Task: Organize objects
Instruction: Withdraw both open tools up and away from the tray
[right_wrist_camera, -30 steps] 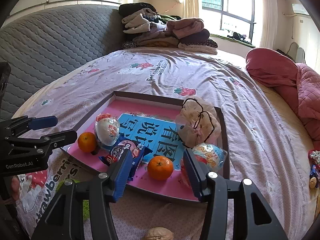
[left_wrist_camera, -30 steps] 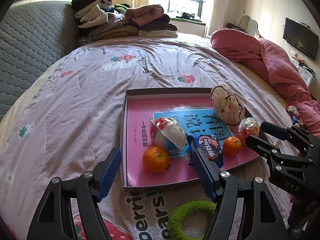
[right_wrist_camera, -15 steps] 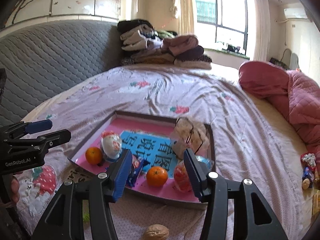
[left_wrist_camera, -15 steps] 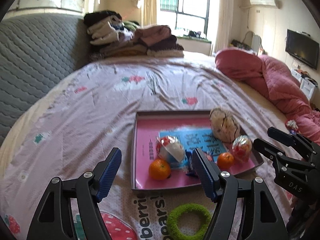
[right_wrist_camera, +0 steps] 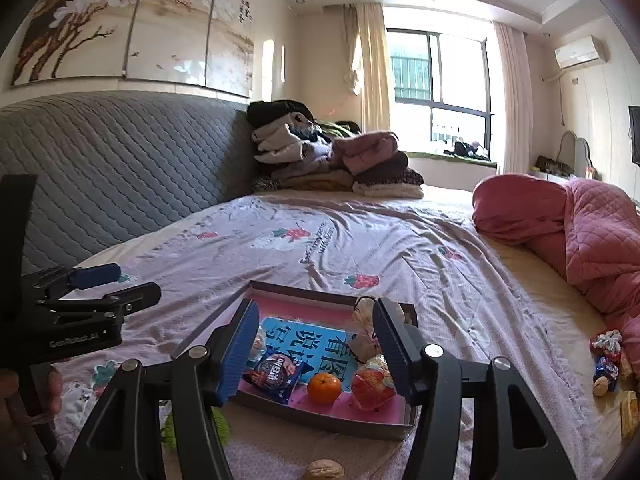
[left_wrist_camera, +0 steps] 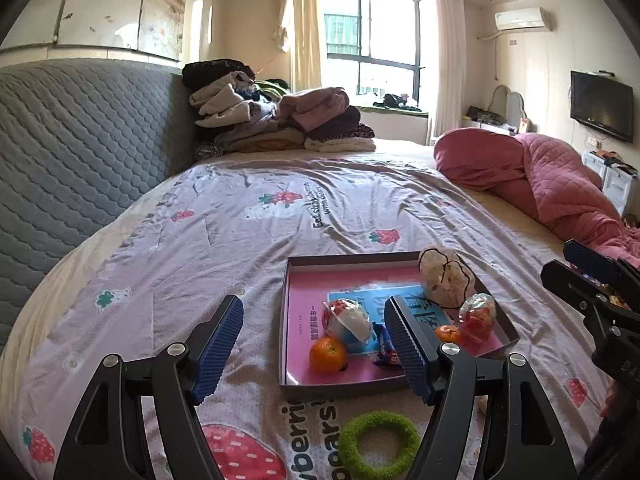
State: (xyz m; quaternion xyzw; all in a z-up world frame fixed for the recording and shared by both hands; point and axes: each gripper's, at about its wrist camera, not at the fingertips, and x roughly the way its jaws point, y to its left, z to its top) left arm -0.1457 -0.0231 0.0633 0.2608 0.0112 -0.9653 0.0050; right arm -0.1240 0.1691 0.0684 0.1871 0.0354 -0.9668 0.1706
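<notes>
A pink-lined tray (left_wrist_camera: pixel 298 312) (right_wrist_camera: pixel 320 418) lies on the bed. In it are two oranges (left_wrist_camera: pixel 327 354) (right_wrist_camera: pixel 324 387), a blue cookie packet (right_wrist_camera: pixel 277 373), a white wrapped snack (left_wrist_camera: pixel 352 318), a red wrapped snack (right_wrist_camera: pixel 372 386) and a beige pouch (left_wrist_camera: pixel 444 278). A green fuzzy ring (left_wrist_camera: pixel 378 440) lies on the sheet in front of the tray. A walnut (right_wrist_camera: pixel 323 470) lies near the front edge. My left gripper (left_wrist_camera: pixel 314 350) is open and empty above the sheet. My right gripper (right_wrist_camera: pixel 316 350) is open and empty, raised before the tray.
A grey quilted headboard (left_wrist_camera: pixel 72 152) runs along the left. Folded clothes (left_wrist_camera: pixel 280 120) are stacked at the far end. A pink quilt (left_wrist_camera: pixel 540 184) lies at the right. Small wrapped items (right_wrist_camera: pixel 606 356) lie at the bed's right edge.
Both grippers have pulled back and tilted up from the tray, so it looks smaller and lower. Both stay open and empty. Nothing in the tray moved.
</notes>
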